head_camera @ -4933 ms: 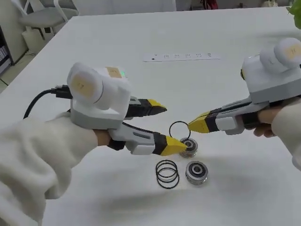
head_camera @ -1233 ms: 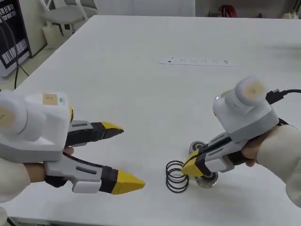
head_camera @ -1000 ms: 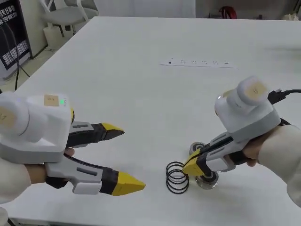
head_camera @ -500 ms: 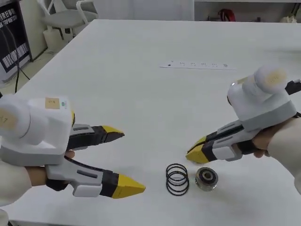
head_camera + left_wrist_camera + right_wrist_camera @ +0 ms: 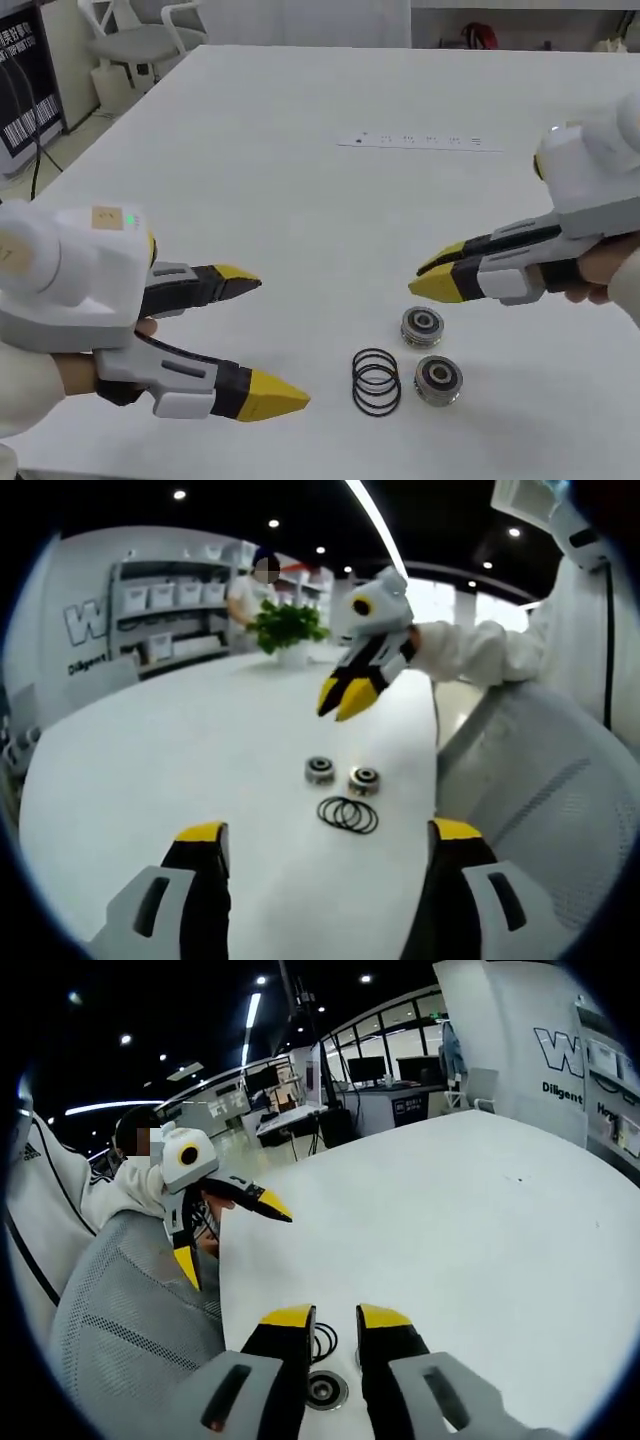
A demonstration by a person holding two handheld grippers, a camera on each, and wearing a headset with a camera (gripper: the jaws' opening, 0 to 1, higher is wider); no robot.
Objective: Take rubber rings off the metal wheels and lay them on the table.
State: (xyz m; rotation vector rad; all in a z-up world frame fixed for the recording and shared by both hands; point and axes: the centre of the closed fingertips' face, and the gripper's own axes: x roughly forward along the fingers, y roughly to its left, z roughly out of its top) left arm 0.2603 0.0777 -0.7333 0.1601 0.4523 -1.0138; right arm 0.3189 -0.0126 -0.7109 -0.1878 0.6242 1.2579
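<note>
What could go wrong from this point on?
The rubber rings lie overlapped right beside the nearer metal wheel; the right tongs, reaching for that wheel, might drag them along. It and the farther wheel sit loose near the edge of the table, so a nudge could push one off.

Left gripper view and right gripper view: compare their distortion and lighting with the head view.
Head view: even soft light, straight table edges, faint shadows under the metal wheels and rubber rings. Left gripper view: fisheye bends the table edge; bright window glare beyond the right gripper. Right gripper view: same bending, dark ceiling with spot lights, bright table.
</note>
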